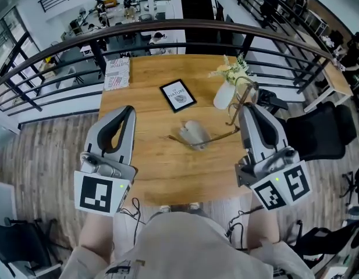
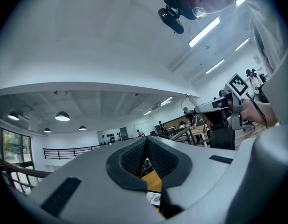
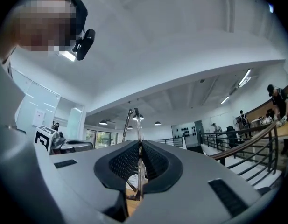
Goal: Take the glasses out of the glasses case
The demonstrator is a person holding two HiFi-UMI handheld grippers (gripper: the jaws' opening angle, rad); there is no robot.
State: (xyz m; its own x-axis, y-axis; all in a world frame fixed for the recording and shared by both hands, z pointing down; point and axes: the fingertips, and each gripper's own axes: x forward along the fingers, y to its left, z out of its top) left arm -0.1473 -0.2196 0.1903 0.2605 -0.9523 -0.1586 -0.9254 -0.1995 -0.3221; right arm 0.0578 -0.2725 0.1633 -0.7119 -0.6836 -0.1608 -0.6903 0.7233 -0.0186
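Holds up two grippers over a wooden table (image 1: 150, 173). Pinches the glasses (image 3: 136, 125) in the right gripper (image 1: 244, 106), with the jaws squeezed almost fully together on the thin frame. Lets the frame stick up past the jaw tips and hang down below them. Carries nothing in the left gripper (image 1: 130, 109): jaws shut, pads together at the tips, only a peek of table down in the gap behind them. Has the glasses up in the air, out of the glasses case (image 1: 194, 133), on the right side of the table close to the white vase (image 1: 224, 96) of flowers. Shows, in the head view, one thin brown arm of the glasses running across in front of the grey case; cannot tell there if it touches. Has the case lying near the middle of the table, between the two grippers and a little further away. Behind the case, has a small framed picture (image 1: 178, 95) lying flat, and at the far left corner a folded paper (image 1: 116, 73). Past the table edge, a dark railing (image 1: 173, 22) and a floor far below.
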